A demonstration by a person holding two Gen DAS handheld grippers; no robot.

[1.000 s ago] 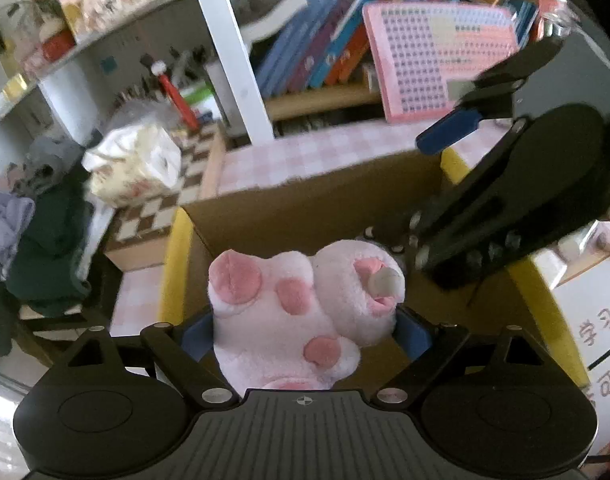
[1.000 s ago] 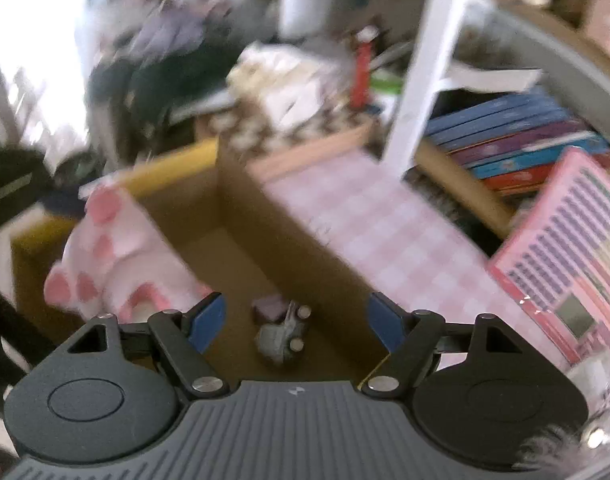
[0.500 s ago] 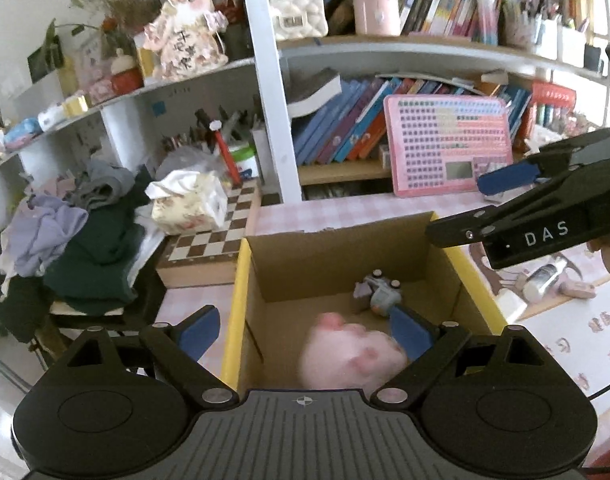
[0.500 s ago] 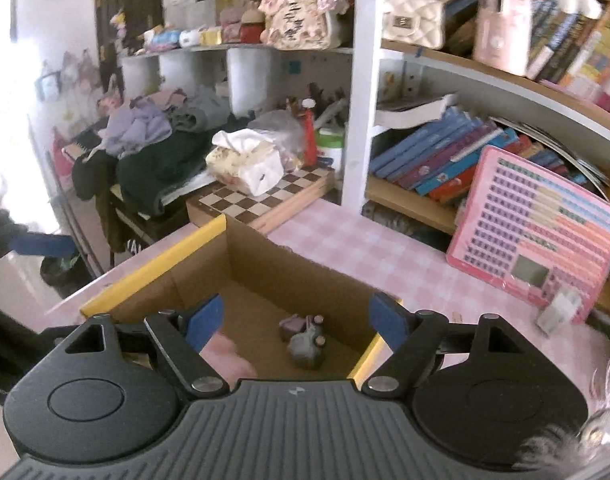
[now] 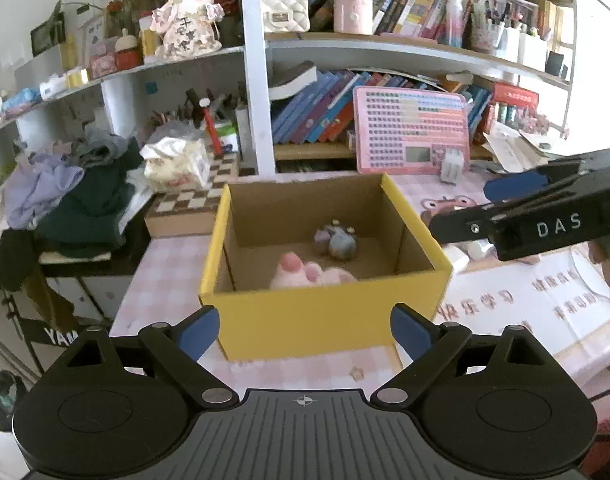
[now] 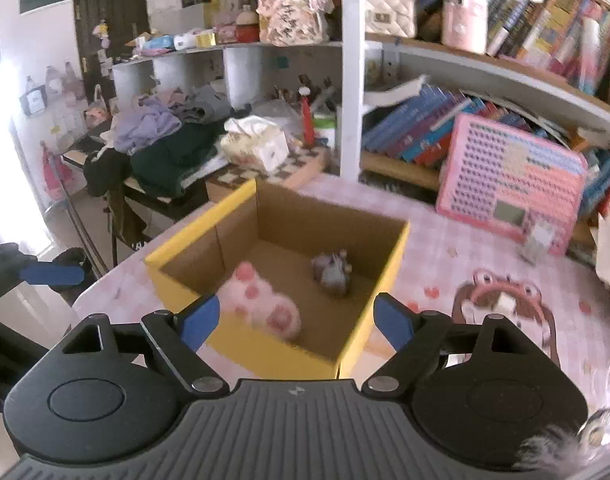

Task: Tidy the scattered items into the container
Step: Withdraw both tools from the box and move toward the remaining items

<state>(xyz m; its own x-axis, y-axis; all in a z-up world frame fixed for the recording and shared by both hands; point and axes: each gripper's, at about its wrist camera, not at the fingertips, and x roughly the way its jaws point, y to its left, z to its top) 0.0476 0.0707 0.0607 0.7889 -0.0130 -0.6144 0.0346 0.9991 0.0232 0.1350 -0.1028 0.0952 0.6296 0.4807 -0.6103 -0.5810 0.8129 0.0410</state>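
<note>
The pink plush [image 5: 311,274] lies inside the yellow box [image 5: 325,316], near a small grey toy [image 5: 339,240]. My left gripper [image 5: 305,330] stands wide open and empty. My right gripper [image 6: 295,320] is opening, holding nothing.

We are in a lived-in home study or child's room: crowded white shelves [image 5: 345,46] of leaning books [image 5: 313,108], a plush doll [image 5: 185,24], a quilted handbag [image 6: 389,12], heaped clothes [image 6: 165,136], a tissue pack [image 5: 177,164] on a chessboard [image 5: 193,200], and a pink-checked tablecloth [image 6: 445,256].
</note>
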